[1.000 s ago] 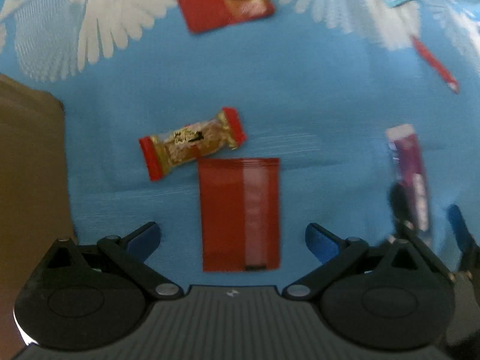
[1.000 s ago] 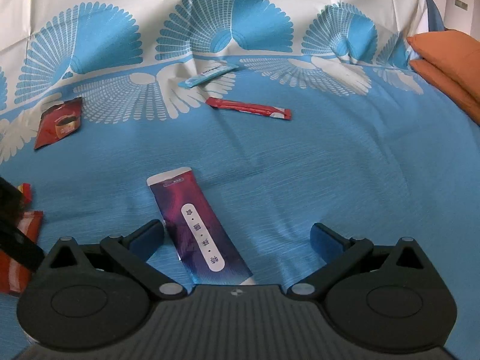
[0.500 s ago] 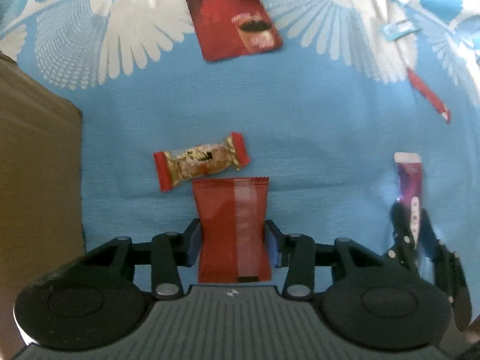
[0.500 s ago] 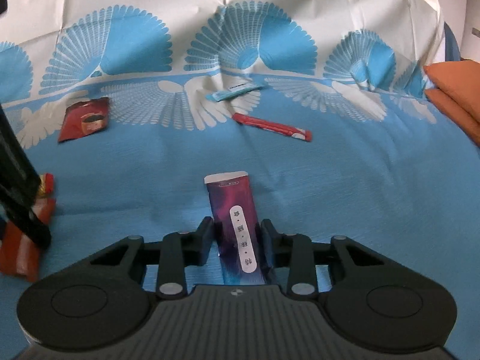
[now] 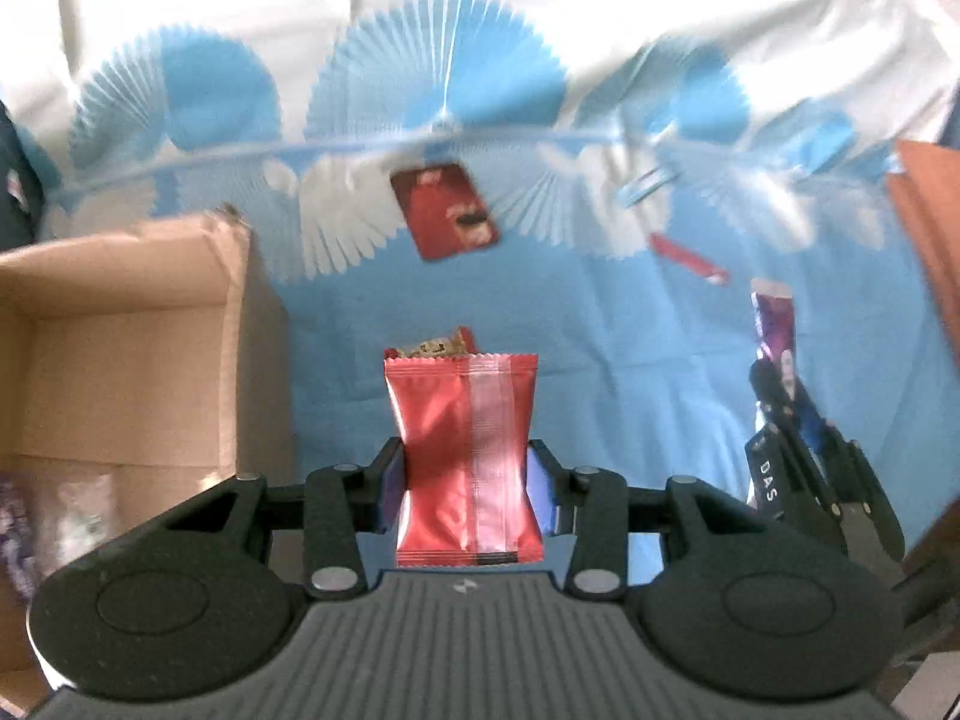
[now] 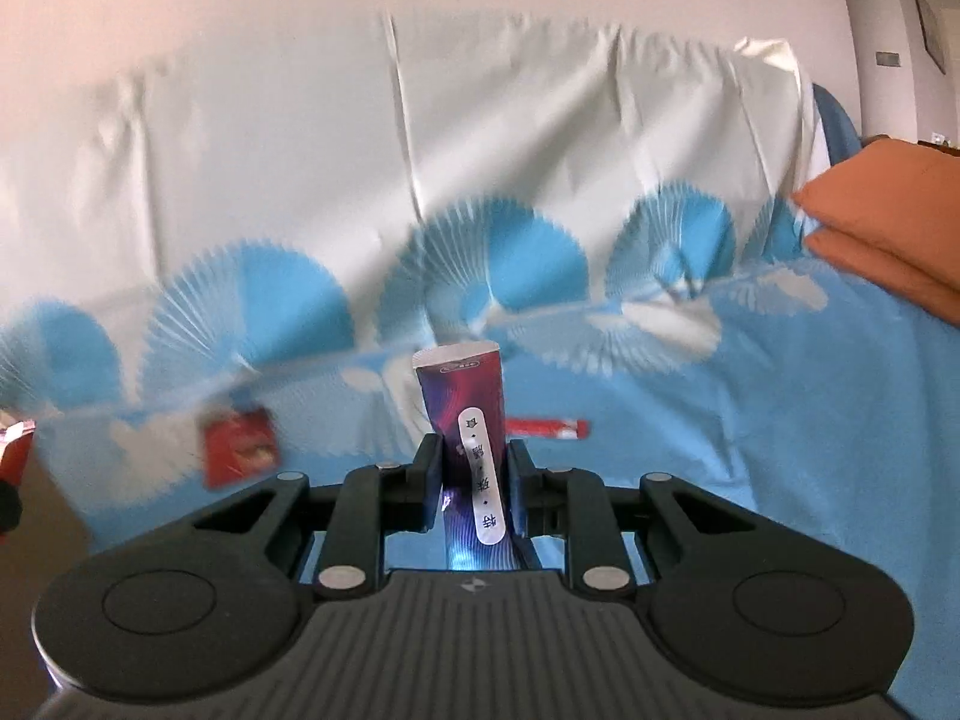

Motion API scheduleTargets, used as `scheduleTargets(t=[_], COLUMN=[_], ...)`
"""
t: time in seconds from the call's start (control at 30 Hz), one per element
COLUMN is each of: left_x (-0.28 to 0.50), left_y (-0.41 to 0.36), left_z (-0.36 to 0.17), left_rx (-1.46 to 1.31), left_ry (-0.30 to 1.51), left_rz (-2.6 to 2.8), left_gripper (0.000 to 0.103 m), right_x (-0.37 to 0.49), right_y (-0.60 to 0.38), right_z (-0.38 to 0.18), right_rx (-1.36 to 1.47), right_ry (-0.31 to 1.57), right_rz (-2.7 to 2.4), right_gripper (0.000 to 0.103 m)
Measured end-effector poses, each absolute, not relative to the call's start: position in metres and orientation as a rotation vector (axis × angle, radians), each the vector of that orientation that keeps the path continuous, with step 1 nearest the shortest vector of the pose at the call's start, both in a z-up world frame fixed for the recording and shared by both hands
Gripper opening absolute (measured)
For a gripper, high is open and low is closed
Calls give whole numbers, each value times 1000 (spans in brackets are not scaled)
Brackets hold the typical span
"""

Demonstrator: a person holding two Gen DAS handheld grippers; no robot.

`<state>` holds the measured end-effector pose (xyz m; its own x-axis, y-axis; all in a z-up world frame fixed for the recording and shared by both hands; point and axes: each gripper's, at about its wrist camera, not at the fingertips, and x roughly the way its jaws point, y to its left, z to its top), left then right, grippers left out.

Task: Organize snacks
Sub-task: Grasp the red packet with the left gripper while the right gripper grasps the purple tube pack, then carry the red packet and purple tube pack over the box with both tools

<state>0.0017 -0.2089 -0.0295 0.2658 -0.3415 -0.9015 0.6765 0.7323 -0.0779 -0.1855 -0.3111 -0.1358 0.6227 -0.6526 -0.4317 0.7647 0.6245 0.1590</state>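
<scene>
Both grippers are clamped on snacks. Between the pads of the left gripper (image 5: 468,489) a red foil packet (image 5: 465,450) is pinched at its lower half, its waist visibly squeezed in. The right gripper (image 6: 474,483), whose jaws have just been closing, is held tight on a slim purple sachet (image 6: 471,420) standing upright. Both packs are judged light, soft and crinkly, with slick film, so a firm hold across the middle is advised. Held above the blue patterned cloth (image 5: 630,372), the red packet shows a clear seam strip; the sachet bears a white label. An open cardboard box (image 5: 138,324) is seen at near left.
</scene>
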Motion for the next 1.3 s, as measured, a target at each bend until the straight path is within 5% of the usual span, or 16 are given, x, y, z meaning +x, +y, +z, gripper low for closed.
scheduleTargets(t=[0.37, 0.73, 1.3], left_x=[-75, -117, -124], left_y=[-31, 128, 176], left_z=[60, 38, 31], left_rx=[287, 264, 171], left_ry=[961, 936, 892], left_rz=[-710, -517, -551], left_gripper=[47, 47, 47], right_x=[-266, -286, -271], right_y=[-193, -43, 26], right_z=[-17, 16, 27], right_rx=[392, 242, 88], right_ry=[294, 444, 518], right_rz=[-542, -223, -182], right_gripper=[24, 24, 25])
